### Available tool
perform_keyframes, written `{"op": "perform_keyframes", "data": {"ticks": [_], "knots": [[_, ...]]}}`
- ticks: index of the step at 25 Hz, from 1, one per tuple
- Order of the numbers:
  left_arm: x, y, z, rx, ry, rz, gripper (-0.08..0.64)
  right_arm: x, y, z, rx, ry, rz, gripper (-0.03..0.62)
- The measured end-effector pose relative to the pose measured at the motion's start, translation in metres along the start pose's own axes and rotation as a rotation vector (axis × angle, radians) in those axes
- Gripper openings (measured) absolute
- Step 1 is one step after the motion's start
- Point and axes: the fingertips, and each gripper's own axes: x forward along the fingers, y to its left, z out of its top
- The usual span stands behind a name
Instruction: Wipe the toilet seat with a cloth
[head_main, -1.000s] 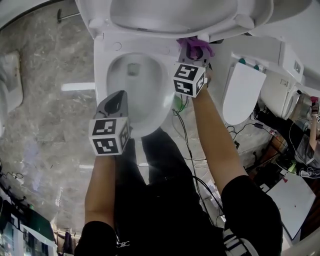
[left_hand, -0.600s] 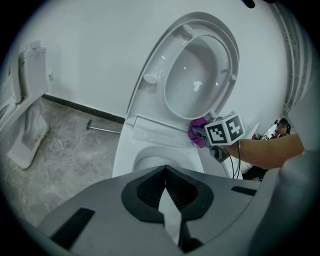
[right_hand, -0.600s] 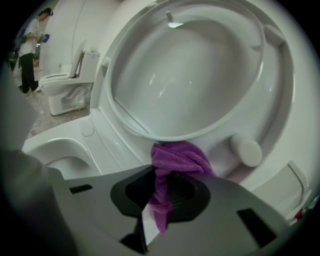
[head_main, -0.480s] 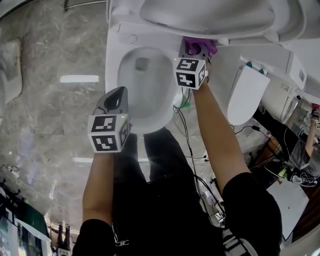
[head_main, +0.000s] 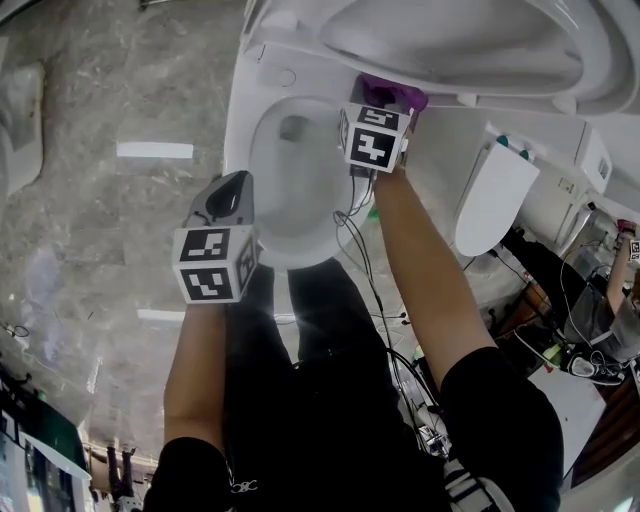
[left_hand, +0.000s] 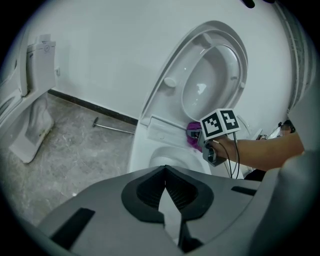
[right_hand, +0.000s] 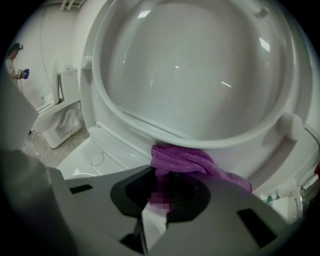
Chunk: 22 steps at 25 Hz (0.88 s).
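Purple cloth (head_main: 393, 92) lay bunched at the far right of the bowl rim (head_main: 238, 140) in the head view, up against the lower edge of the raised toilet seat (head_main: 450, 55). The right gripper (head_main: 384, 104) reached to it, but its marker cube (head_main: 375, 138) covered the jaws. The left gripper (head_main: 233, 195) hung over the near left of the bowl, well apart from the cloth. The picture's top edge cut off the seat's far end.

In the left gripper view, its jaws were pressed together with nothing between them. The cloth showed far off, half hidden behind the other gripper's marker cube.

In the right gripper view, the jaws were clamped on the cloth, though the pinch itself was hard to make out. The cloth's far folds touched the seat's lower rim.
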Motion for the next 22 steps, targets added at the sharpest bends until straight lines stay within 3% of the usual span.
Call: {"op": "perform_keyframes", "data": {"ticks": [8, 13, 22], "knots": [[-0.005, 0.005, 0.002, 0.02, 0.004, -0.028, 0.008, 0.006, 0.046, 0.018, 0.126, 0.001, 0.068, 0.061], [-0.015, 0.021, 0.0, -0.005, -0.004, -0.017, 0.007, 0.006, 0.081, 0.035, 0.176, 0.003, 0.139, 0.061], [-0.028, 0.049, -0.003, -0.041, -0.024, 0.005, 0.008, 0.007, 0.153, 0.075, 0.116, -0.027, 0.286, 0.06]]}}
